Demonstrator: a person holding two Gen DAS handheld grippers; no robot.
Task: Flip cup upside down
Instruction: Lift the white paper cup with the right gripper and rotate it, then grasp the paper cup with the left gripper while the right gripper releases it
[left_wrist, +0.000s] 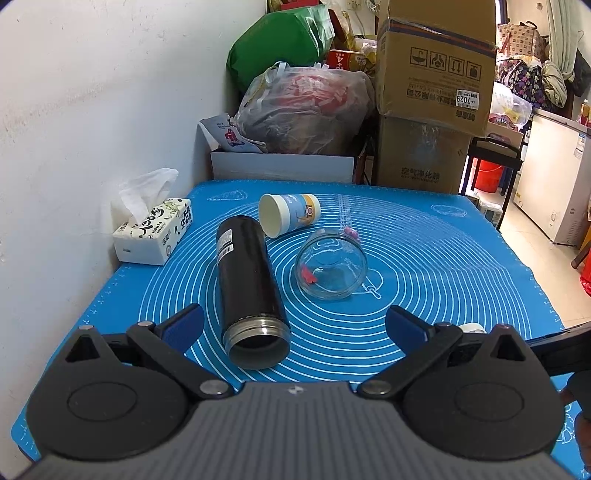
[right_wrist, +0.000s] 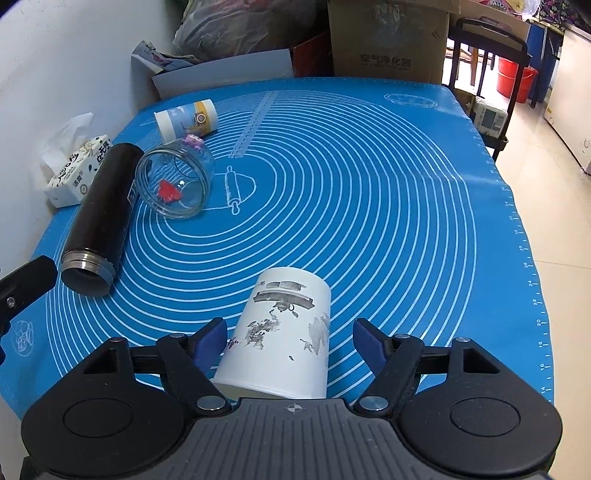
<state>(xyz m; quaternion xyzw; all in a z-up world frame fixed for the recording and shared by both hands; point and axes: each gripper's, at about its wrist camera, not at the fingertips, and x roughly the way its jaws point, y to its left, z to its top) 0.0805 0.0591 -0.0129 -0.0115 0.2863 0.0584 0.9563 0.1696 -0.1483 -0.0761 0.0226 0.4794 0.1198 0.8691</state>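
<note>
Your right hand-held gripper (right_wrist: 290, 341) has its jaws apart, straddling the white ink-print cup (right_wrist: 282, 332), which lies on its side, base toward 12 o'clock, left pad close to its wall. Left hand-held gripper (left_wrist: 295, 325) is spread wide too, holding nothing. On the blue mat (right_wrist: 369, 184): black flask (left_wrist: 249, 291) at 11 o'clock, glass jar (left_wrist: 330, 264) at 12, cartoon paper cup (left_wrist: 288, 214) behind, all on their sides.

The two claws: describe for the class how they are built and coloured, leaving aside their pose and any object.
Both look alike. The left claw and right claw each have two dark blue finger pads on black linkage arms with silver pivot pins. Behind sit two round black housings with oval recesses and triangular cut-outs, flanking a grey ribbed centre plate bearing a small crosshair mark. No cables or sleeves show.
</note>
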